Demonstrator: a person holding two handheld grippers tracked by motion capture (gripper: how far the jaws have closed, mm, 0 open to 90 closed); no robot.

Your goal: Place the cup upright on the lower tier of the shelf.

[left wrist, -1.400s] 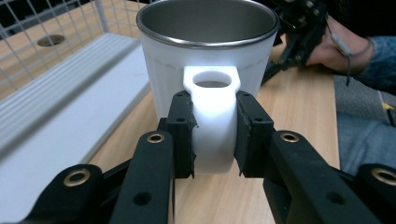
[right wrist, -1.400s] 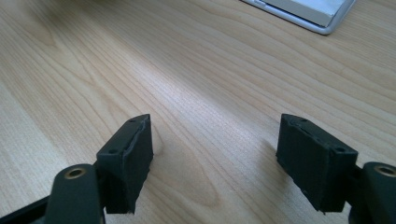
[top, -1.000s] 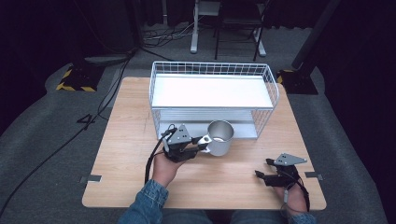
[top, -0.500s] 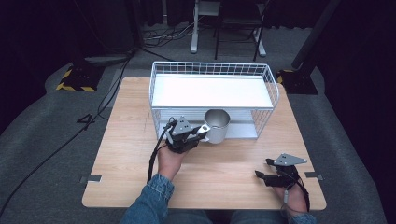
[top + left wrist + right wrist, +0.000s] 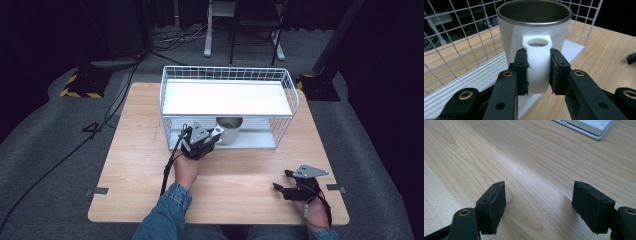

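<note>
Clamping the white handle, the left gripper [image 5: 539, 72] holds the steel mug [image 5: 229, 130] inside the wire rack [image 5: 292, 95], lower shelf, twelve o'clock of the hand; right gripper [image 5: 539, 205] gapes empty at four o'clock.

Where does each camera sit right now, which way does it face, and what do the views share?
High view: above the person's side, looking forward and down on table, rack, both forearms.
Left gripper view: on left gripper, along its jaws shut on the mug handle, rack behind.
Right gripper view: on right gripper, open over bare wood.
Shared: mug shows in the high and left gripper views.
</note>
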